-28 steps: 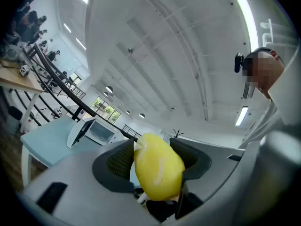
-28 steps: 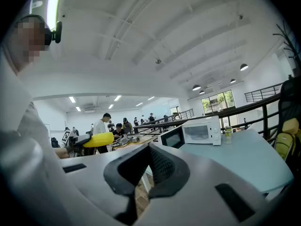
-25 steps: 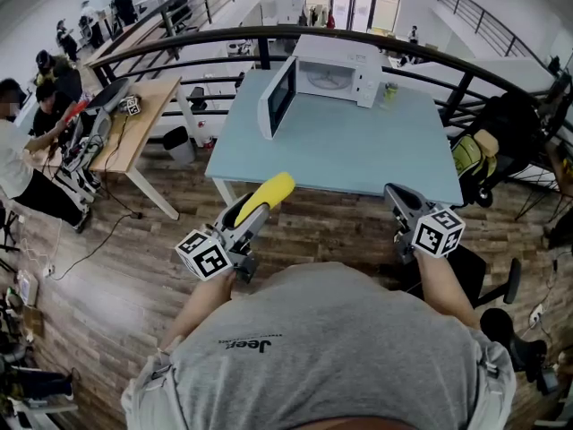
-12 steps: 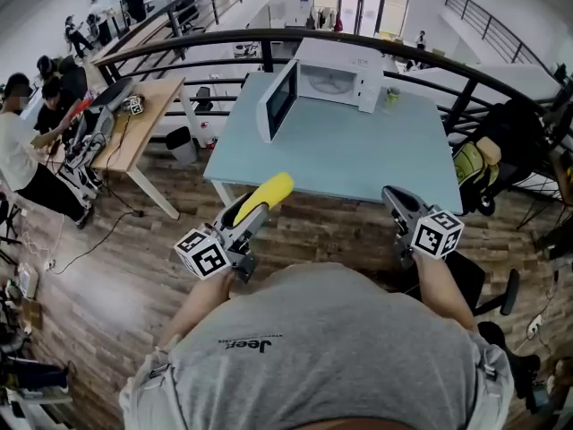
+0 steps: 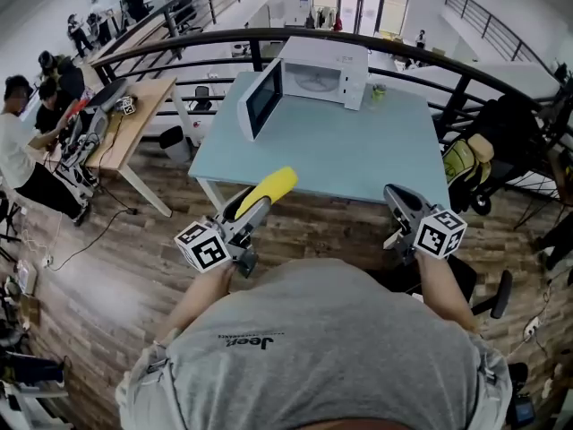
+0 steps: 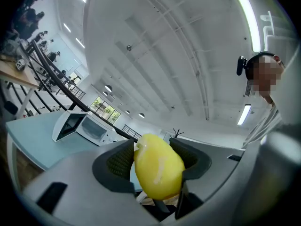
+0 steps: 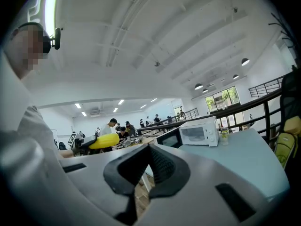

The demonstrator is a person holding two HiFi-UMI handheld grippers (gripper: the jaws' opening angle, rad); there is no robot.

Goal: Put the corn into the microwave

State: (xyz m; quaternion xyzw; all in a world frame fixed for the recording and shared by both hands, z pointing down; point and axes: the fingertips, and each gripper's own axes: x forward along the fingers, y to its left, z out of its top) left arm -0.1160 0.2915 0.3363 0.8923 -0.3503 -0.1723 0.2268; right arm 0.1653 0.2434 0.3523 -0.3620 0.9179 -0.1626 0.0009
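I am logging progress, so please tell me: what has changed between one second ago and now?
Almost nothing. Only the head view shifted: the table and the microwave sit slightly further left in it. Nothing was taken hold of or let go. The left gripper still holds the corn short of the table, the right gripper stays shut and empty, and the door is still open.

corn (image 6: 159, 167) rear end hidden between left gripper (image 6: 157, 157) pads, surface detail blurred; small greenish item (image 5: 378, 90) beside microwave (image 5: 322, 72), far ahead of right gripper (image 5: 400, 206), too small to identify; microwave cavity unreadable
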